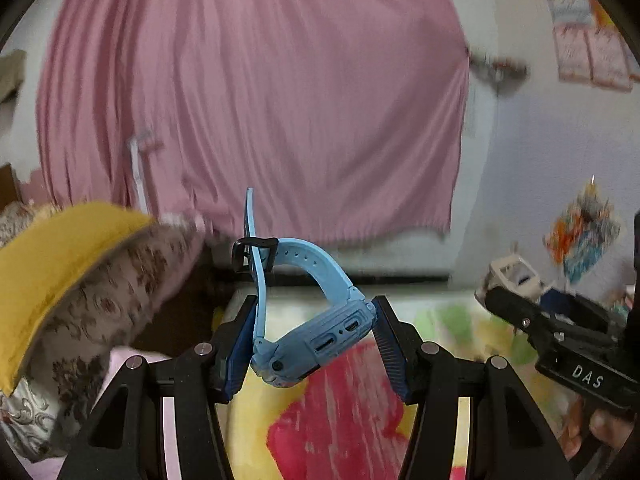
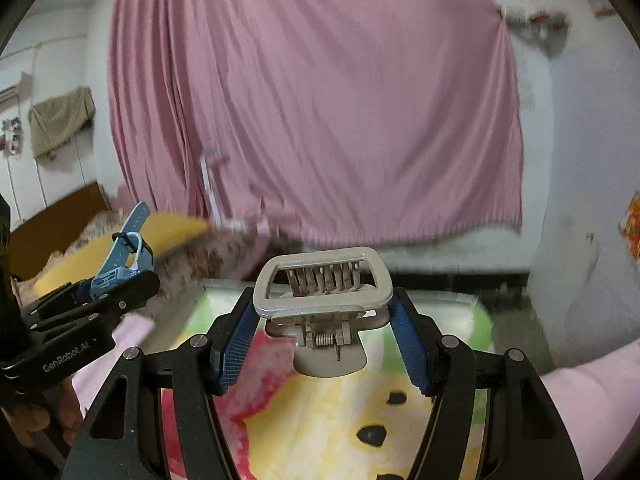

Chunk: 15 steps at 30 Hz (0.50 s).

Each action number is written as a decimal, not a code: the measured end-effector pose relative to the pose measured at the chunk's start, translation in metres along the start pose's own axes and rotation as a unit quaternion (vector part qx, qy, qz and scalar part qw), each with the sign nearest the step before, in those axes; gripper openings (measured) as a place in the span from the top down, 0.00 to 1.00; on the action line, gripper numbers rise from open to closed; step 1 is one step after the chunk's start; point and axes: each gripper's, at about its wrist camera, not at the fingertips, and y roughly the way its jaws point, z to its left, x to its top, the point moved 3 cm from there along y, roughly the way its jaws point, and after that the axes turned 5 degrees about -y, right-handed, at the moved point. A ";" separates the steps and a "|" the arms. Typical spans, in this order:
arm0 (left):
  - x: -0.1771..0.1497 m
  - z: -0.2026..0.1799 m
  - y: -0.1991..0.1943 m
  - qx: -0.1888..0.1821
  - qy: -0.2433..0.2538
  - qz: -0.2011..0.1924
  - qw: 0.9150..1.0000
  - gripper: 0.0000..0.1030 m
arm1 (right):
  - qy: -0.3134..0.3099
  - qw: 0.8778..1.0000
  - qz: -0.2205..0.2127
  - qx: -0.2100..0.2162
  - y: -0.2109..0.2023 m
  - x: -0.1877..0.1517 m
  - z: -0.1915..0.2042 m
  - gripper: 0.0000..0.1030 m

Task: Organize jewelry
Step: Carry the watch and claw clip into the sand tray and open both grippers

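The left hand-held gripper (image 1: pixel 314 338) clamps a blue watch (image 1: pixel 320 332); the right hand-held gripper (image 2: pixel 322 340) clamps a beige hair claw (image 2: pixel 324 300), both apparently above a blurred bed (image 2: pixel 320 420).

Pillow (image 1: pixel 80 280) close left; bedspread (image 2: pixel 320 420) open ahead.

- We are in a home bedroom: a bed under a cartoon-print blanket (image 2: pixel 320 432) fills the foreground.
- We see a pink curtain (image 2: pixel 320 100) hanging across the wall behind it.
- Pillows (image 1: pixel 100 300) in floral and yellow covers are heaped at the left.
- Pictures (image 1: pixel 588 40) are stuck on the pale wall, and a towel (image 2: pixel 60 124) hangs at the far left.
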 end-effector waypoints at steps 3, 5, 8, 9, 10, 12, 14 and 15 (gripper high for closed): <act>-0.012 0.002 0.027 -0.009 -0.015 0.091 0.996 0.48 | -0.003 0.998 0.063 0.017 0.023 -0.006 -0.004 0.41; -0.021 0.004 0.042 -0.018 -0.030 0.144 0.989 0.48 | -0.009 0.994 0.108 0.031 0.037 -0.010 -0.005 0.41; -0.031 0.004 0.052 -0.021 -0.026 0.170 0.985 0.48 | -0.034 0.987 0.152 0.035 0.047 -0.021 -0.002 0.42; -0.034 0.003 0.053 -0.020 -0.022 0.175 0.984 0.48 | -0.041 0.986 0.160 0.032 0.047 -0.027 0.000 0.41; -0.036 0.002 0.055 -0.020 -0.020 0.181 0.983 0.48 | -0.049 0.984 0.167 0.028 0.049 -0.029 0.000 0.41; -0.041 0.000 0.059 -0.021 -0.015 0.197 0.980 0.48 | -0.065 0.981 0.182 0.021 0.053 -0.032 0.002 0.41; -0.044 -0.003 0.062 -0.020 -0.010 0.212 0.977 0.48 | -0.070 0.978 0.196 0.023 0.058 -0.037 0.002 0.41; -0.046 -0.003 0.063 -0.021 -0.010 0.217 0.976 0.48 | -0.071 0.977 0.201 0.024 0.060 -0.042 0.000 0.41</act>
